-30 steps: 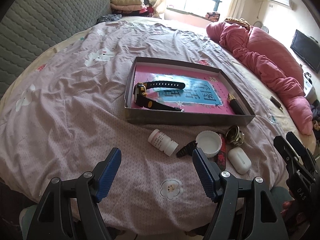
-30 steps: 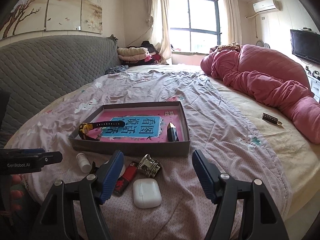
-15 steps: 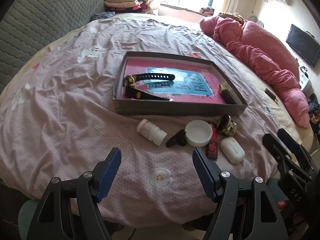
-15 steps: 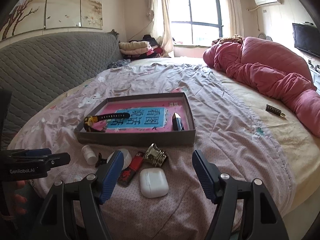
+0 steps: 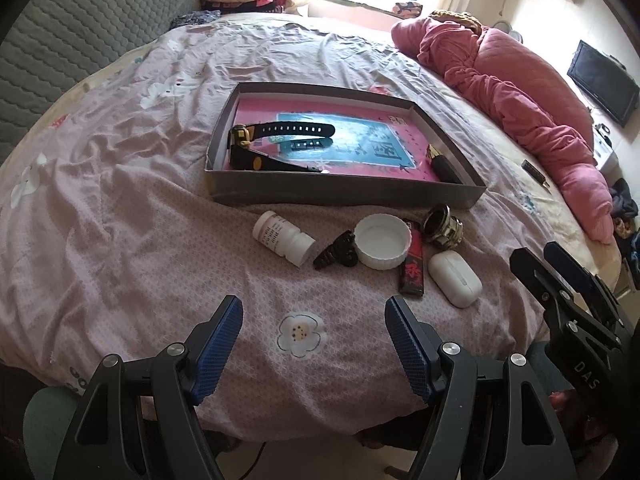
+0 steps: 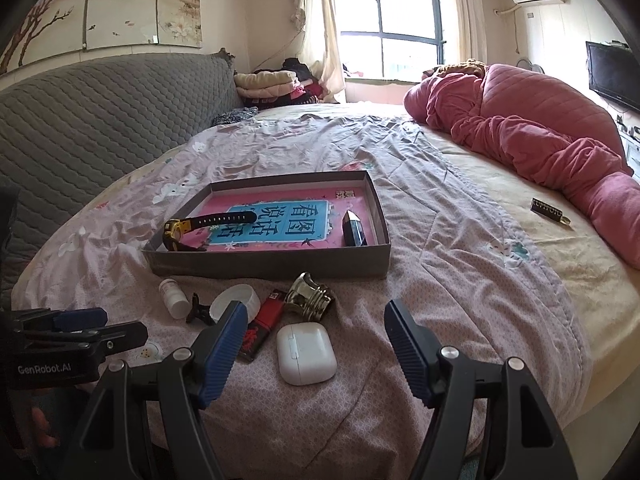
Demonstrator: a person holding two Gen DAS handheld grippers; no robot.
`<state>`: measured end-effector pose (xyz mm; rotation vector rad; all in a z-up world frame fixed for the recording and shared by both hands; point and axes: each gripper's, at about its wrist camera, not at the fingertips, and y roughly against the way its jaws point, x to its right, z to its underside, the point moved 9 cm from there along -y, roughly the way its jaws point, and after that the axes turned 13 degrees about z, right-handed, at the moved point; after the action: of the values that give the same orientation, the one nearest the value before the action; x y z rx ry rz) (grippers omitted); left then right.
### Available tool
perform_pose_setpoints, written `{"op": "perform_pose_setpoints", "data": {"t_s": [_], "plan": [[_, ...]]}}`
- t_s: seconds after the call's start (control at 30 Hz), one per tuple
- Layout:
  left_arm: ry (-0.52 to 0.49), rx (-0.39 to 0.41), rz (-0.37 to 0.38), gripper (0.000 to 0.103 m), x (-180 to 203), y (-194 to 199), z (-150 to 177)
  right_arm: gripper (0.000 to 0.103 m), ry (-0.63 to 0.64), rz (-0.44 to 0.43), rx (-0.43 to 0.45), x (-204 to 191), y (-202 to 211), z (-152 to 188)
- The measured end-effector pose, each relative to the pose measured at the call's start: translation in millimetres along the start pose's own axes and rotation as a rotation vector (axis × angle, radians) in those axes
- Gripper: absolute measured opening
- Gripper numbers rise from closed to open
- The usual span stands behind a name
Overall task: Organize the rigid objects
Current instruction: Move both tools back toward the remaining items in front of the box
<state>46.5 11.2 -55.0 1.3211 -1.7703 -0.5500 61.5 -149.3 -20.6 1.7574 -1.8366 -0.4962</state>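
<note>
A shallow grey box [image 5: 344, 192] [image 6: 268, 264] with a pink lining lies on the bed, holding a black and yellow watch [image 5: 256, 148] [image 6: 180, 232] and a dark crystal [image 5: 444, 166] [image 6: 354, 232]. In front of it lie a white pill bottle [image 5: 282, 238] [image 6: 173, 298], a black hair clip [image 5: 336, 252], a white lid [image 5: 382, 242], a red lighter [image 5: 412, 268] [image 6: 260, 328], a brass piece [image 5: 444, 228] [image 6: 310, 300] and a white earbud case [image 5: 454, 278] [image 6: 306, 346]. My left gripper [image 5: 314, 344] is open and empty near the bed's front edge. My right gripper [image 6: 314, 344] is open and empty, just before the earbud case.
A pink quilt [image 6: 532, 128] is heaped on the bed's right side. A small dark object [image 6: 548, 210] lies near it. A grey padded headboard [image 6: 100, 120] runs along the left. Folded clothes [image 6: 268, 84] sit by the window. The pink sheet's front edge drops off below both grippers.
Both grippers have drawn back and risen a little, so the box and loose objects sit further away in both views. Both stay open and empty.
</note>
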Motion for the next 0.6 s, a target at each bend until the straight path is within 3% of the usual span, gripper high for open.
{"op": "perform_pose_setpoints", "data": {"t_s": [0.3, 0.6], "plan": [[0.016, -0.031, 0.032, 0.075, 2.6, -9.3, 9.1, 0.070, 0.018, 0.007, -0.051, -3.1, -9.3, 9.7], [0.051, -0.059, 0.062, 0.075, -6.4, -23.4, 15.7, 0.070, 0.039, 0.005, -0.155, -8.6, -31.6, 27.2]]}}
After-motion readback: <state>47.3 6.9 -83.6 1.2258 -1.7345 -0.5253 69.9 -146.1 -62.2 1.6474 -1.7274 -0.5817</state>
